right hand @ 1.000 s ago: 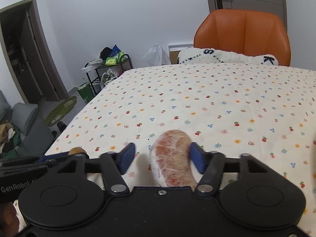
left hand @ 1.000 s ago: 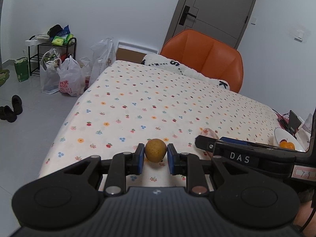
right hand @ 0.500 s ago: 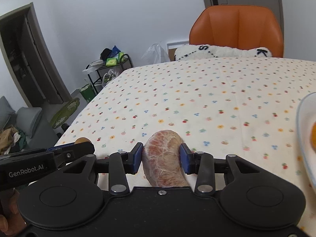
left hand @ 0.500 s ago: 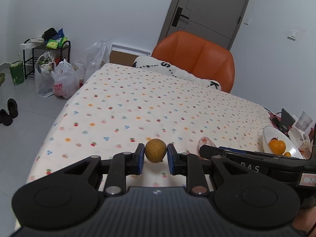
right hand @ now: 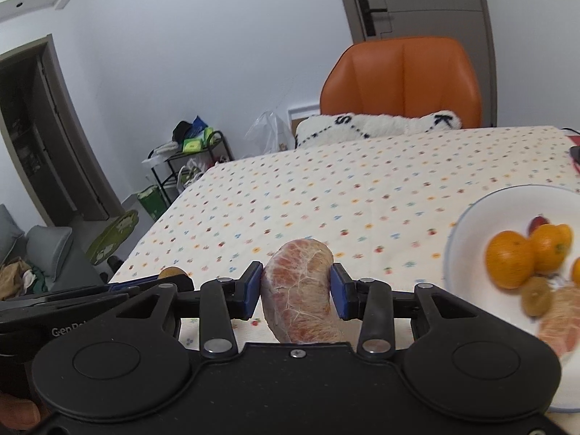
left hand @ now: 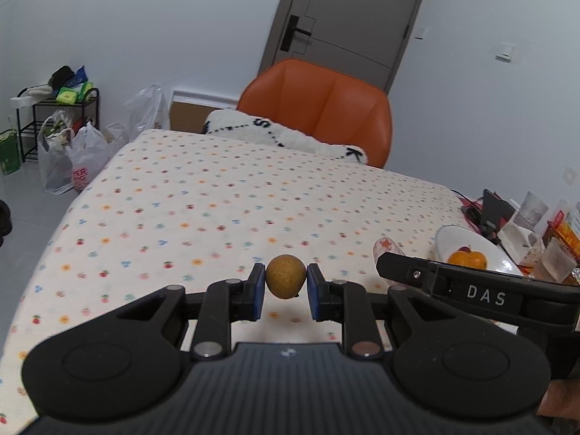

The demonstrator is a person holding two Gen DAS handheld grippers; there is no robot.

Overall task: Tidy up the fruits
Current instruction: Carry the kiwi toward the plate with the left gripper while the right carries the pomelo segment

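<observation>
Left wrist view: left claw (left hand: pixel 285 282) grips a brown fruit (left hand: pixel 285 281); the "DAS"-marked right claw (right hand: pixel 296 290) clamps a pomelo segment (right hand: pixel 301 290).

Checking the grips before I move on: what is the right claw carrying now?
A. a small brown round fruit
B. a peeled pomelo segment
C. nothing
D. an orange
B: the right claw is shut on the peeled pomelo segment, pink flesh under white membrane, while the small brown round fruit sits in the left claw and the oranges lie in the white bowl.

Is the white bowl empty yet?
No. The white bowl already holds oranges and other fruit.
</observation>
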